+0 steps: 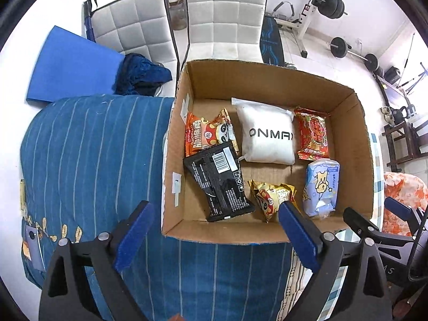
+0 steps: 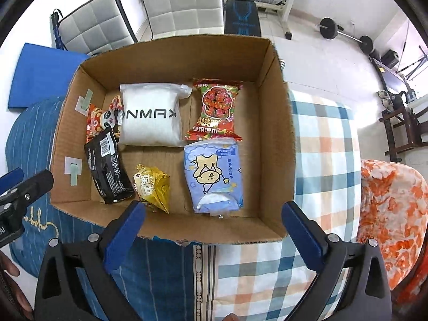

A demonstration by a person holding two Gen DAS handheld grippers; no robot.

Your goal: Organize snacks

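Note:
An open cardboard box lies on a bed and holds several packets. Inside are a white ONMAX pouch, a red packet, a pale blue tissue pack, a gold snack, a black packet and an orange panda snack. My left gripper hovers open above the box's near wall. My right gripper is open over the near wall too, empty.
The bed has a blue striped cover and a checked sheet. An orange floral cushion lies at the right. Two white chairs and a blue mat stand behind the box. Gym equipment fills the far right.

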